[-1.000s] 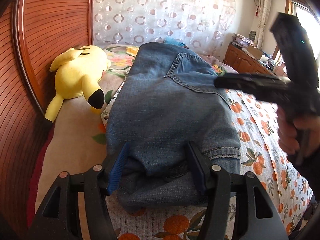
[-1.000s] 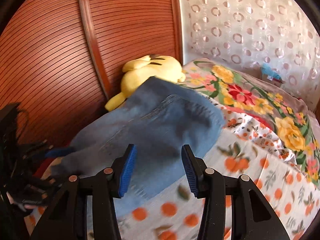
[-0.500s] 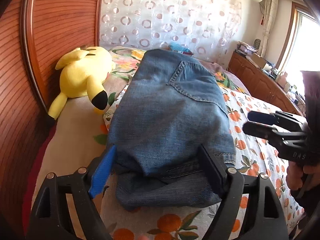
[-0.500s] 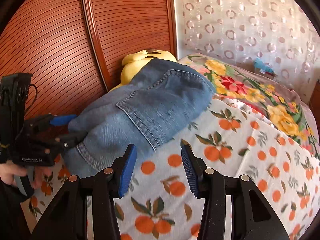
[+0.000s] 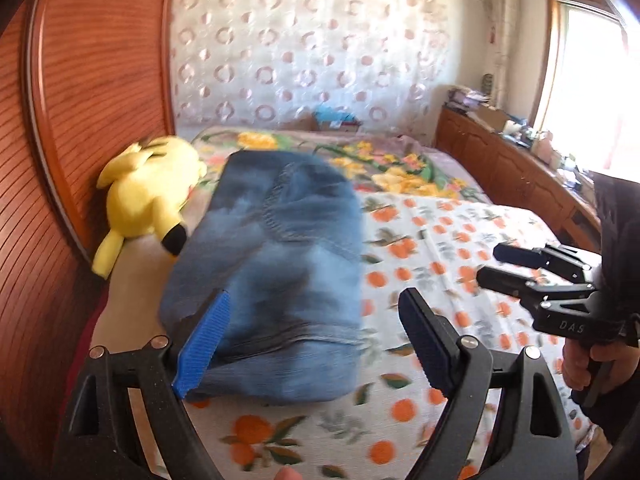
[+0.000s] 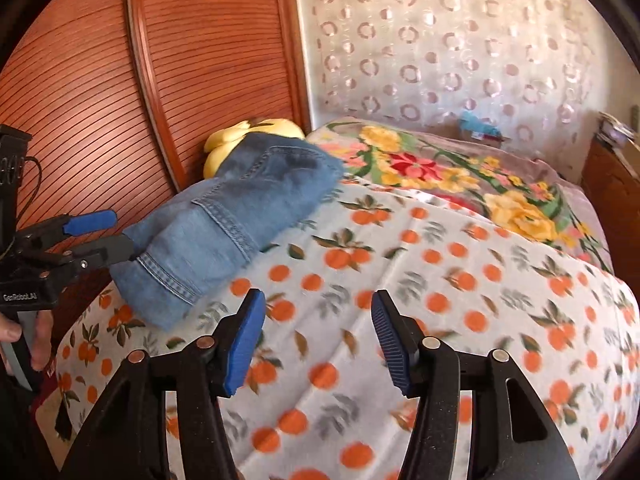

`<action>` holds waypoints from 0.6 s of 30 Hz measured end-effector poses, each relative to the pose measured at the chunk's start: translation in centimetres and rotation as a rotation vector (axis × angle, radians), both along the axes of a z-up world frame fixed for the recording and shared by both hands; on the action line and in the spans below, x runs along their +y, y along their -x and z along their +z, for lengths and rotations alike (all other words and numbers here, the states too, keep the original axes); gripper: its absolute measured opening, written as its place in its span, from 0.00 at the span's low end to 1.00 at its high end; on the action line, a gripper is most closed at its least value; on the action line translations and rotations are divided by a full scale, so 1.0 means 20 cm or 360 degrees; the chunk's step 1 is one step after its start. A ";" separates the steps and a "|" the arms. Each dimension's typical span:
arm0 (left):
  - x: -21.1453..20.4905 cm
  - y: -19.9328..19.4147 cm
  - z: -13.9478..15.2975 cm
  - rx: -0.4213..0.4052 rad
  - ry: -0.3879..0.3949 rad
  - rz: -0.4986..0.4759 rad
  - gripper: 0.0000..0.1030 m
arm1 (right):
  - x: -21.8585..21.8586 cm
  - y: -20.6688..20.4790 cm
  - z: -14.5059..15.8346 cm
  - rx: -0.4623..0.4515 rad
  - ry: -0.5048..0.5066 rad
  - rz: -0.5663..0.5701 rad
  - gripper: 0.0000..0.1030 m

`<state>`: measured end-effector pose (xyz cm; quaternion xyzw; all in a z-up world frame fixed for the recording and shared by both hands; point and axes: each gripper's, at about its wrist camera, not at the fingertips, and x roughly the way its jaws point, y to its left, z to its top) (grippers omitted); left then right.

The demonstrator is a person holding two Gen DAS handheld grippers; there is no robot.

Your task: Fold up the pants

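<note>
Blue denim pants [image 5: 276, 280] lie folded in a thick bundle on the bed's orange-print sheet [image 5: 448, 248], back pocket up. They also show in the right wrist view [image 6: 236, 220]. My left gripper [image 5: 316, 344] is open and empty, held just in front of the bundle's near end and apart from it. It also shows in the right wrist view [image 6: 100, 236]. My right gripper [image 6: 318, 340] is open and empty above bare sheet [image 6: 440, 280], well right of the pants. It also shows in the left wrist view [image 5: 504, 266].
A yellow plush toy [image 5: 148, 196] lies against the wooden headboard [image 5: 80, 100] left of the pants. A floral blanket [image 6: 460, 168] covers the far part of the bed. A wooden cabinet [image 5: 516, 172] stands along the right wall under the window.
My left gripper has let go of the pants' end and drawn back and to the right. My right gripper has pulled away from the pants to the right.
</note>
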<state>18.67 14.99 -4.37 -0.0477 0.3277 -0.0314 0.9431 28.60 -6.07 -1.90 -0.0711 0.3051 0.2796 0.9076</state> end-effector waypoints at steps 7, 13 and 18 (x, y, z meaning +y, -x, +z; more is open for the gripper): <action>-0.23 0.03 0.08 -0.0067 0.0018 -0.0107 0.84 | -0.26 0.23 0.07 -0.0076 -0.0005 -0.0161 0.65; -0.45 0.08 0.14 -0.0108 -0.0081 -0.0141 0.84 | -0.45 0.46 0.16 -0.0147 -0.0037 -0.0330 0.68; -0.57 0.15 0.20 -0.0152 -0.0150 -0.0118 0.84 | -0.57 0.67 0.25 -0.0218 -0.0075 -0.0428 0.69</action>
